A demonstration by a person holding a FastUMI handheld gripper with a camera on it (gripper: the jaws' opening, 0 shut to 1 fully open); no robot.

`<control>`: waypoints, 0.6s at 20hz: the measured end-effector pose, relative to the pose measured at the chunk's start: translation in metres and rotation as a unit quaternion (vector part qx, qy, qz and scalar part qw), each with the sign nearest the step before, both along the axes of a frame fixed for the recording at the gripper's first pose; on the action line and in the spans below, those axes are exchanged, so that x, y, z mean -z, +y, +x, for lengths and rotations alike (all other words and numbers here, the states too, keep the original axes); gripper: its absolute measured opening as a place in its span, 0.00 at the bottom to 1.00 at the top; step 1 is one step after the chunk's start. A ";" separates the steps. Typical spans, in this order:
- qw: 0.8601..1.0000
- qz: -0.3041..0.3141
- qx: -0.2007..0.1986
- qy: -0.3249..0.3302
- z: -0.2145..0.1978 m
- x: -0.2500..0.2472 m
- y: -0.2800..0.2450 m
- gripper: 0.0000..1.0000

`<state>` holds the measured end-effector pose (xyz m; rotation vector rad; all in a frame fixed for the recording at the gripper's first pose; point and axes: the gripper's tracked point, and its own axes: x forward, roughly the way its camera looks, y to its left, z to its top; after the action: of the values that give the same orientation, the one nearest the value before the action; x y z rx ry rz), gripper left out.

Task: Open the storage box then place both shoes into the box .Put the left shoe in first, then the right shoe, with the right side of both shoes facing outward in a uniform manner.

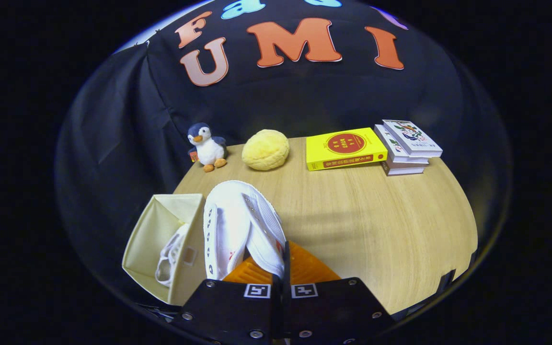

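A: Storage box [161, 239] — status: open, cream fabric, standing at the near left corner of the counter [376, 225], just left of the claw [281, 268].

B: Contents?

A: One white shoe [170, 258] lies inside, laces showing. By the task order that should be the left shoe; I cannot confirm which foot it is.

B: Second shoe?

A: White canvas shoe [242, 225], held. The claw's fingers are drawn narrow and appear to pinch its upper edge between them; the shoe extends ahead of the fingers, lifted, sole side turned toward the box.

B: Position relative to the box?

A: Just beside the box's right wall, above it rather than inside. Not yet placed.

B: Remaining work, as judged?

A: Carry this shoe leftward over the opening, lower it alongside the first, matching sides outward, then release.

B: Other items?

A: Penguin toy [207, 146], yellow round cushion [265, 149], yellow book [344, 148], stacked books [408, 146], all well beyond the fingers at the counter's far side.
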<state>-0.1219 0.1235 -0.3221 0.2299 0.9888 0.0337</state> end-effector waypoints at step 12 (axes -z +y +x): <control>0.999 0.011 -0.027 0.039 0.010 -0.017 0.144 0.03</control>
<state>-0.1122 0.2679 -0.3049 0.2253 1.0721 0.0863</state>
